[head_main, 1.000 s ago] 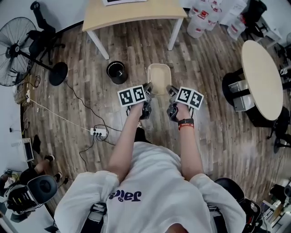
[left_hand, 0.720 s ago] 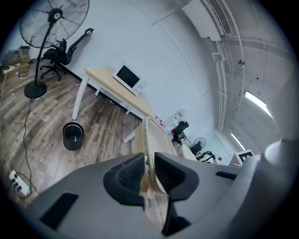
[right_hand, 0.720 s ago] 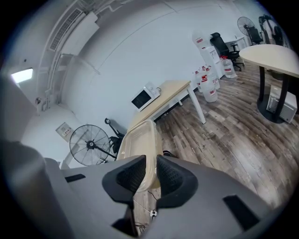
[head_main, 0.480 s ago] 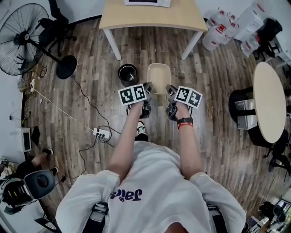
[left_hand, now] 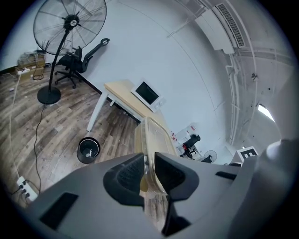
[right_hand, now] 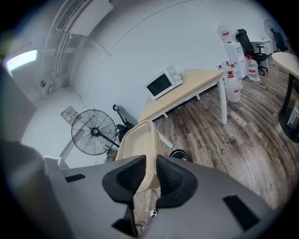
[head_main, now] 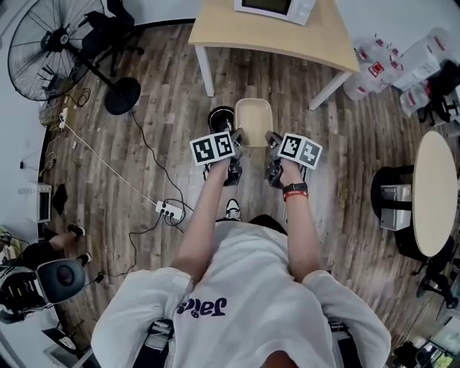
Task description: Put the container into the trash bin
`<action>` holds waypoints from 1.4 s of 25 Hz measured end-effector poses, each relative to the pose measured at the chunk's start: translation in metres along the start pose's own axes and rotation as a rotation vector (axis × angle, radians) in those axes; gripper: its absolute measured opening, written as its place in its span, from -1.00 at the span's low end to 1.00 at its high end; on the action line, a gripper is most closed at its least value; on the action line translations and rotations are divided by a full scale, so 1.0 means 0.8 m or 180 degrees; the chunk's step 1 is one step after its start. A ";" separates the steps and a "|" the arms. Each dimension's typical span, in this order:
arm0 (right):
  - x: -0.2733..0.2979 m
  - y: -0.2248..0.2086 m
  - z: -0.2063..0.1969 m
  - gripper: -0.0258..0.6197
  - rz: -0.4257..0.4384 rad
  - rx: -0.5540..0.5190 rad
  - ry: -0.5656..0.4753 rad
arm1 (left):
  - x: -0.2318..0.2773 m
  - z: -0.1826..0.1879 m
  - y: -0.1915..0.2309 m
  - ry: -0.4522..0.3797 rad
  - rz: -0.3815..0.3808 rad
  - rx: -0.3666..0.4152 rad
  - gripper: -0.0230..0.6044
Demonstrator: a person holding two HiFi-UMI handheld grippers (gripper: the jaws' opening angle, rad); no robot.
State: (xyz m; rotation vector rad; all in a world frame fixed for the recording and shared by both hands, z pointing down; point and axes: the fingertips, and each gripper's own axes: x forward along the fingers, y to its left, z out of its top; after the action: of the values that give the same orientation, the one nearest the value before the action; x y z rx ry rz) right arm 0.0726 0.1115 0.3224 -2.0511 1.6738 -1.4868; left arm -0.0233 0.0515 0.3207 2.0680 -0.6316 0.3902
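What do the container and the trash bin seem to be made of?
The container looks like thin, beige, semi-clear plastic: its walls look see-through in the left gripper view. The trash bin is black and smooth, plastic or metal; I cannot tell which.

Head view, top centre: the black round trash bin (head_main: 219, 115) is half covered by the beige rectangular plastic container (head_main: 253, 121) and the marker cube of the left claw (head_main: 236, 136). The top edge cuts the white microwave (head_main: 277, 7) on the pale wooden counter (head_main: 237, 29). The black floor fan (head_main: 50, 47) is clipped at upper left.

Right gripper view: only a sliver of the bin shows above the right claw (right_hand: 150, 161).

Both gripper views: the container's near rim is buried between the jaws.

Bin contents: too small to tell.
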 end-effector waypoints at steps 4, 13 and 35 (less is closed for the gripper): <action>0.031 0.025 -0.005 -0.66 0.0049 -0.0098 0.0129 | -0.011 0.015 0.034 -0.0076 0.0101 -0.0112 -0.67; 0.108 0.050 0.008 -0.66 0.0197 -0.0294 0.0418 | 0.004 0.054 0.092 -0.0240 0.0278 -0.0343 -0.67; 0.360 -0.015 0.109 -0.67 0.0262 -0.0220 0.1199 | 0.200 0.153 0.224 -0.0171 0.0821 -0.0923 -0.67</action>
State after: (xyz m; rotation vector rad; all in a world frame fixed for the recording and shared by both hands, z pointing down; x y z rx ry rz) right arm 0.1192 -0.1532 0.4583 -1.7892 1.9345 -1.9039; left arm 0.0093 -0.1788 0.4572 1.7309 -0.9354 0.3664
